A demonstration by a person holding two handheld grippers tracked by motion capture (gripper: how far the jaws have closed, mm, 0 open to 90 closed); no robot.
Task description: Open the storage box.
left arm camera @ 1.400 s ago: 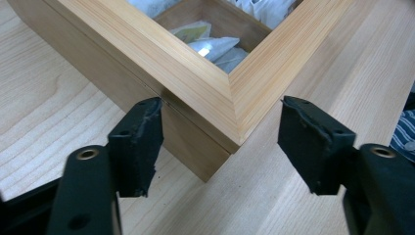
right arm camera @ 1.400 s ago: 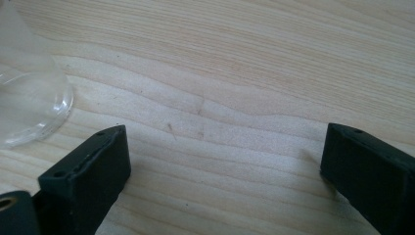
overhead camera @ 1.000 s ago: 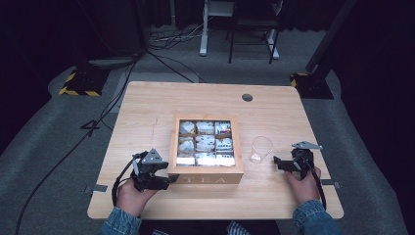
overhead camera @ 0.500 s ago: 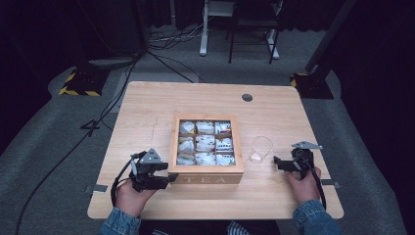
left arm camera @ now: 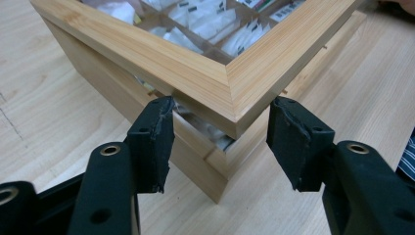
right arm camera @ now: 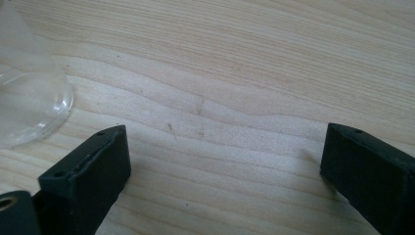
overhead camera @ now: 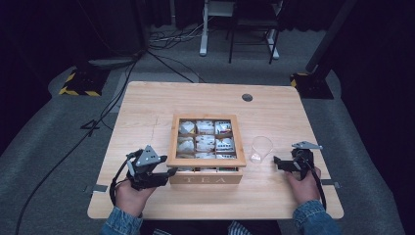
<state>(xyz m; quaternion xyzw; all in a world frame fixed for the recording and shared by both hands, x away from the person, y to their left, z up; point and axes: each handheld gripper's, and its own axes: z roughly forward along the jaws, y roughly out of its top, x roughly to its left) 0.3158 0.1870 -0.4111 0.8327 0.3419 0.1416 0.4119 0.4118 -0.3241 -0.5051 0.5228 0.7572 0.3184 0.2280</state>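
Little has changed: your left tool (left arm camera: 220,142) stays wide open astride the tea box (left arm camera: 205,73) lid corner, gripping nothing, so lifting looks next.

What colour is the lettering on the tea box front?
White "TEA" lettering on the light wooden tea box; clearest in the high view.

A round dark grommet hole (overhead camera: 247,97) is seen near the far right of the wooden worktop (overhead camera: 147,105). On the grey carpet beyond, black cables (overhead camera: 161,58), a white desk leg (overhead camera: 202,29) and a yellow-and-black striped base (overhead camera: 78,85) at far left are visible.
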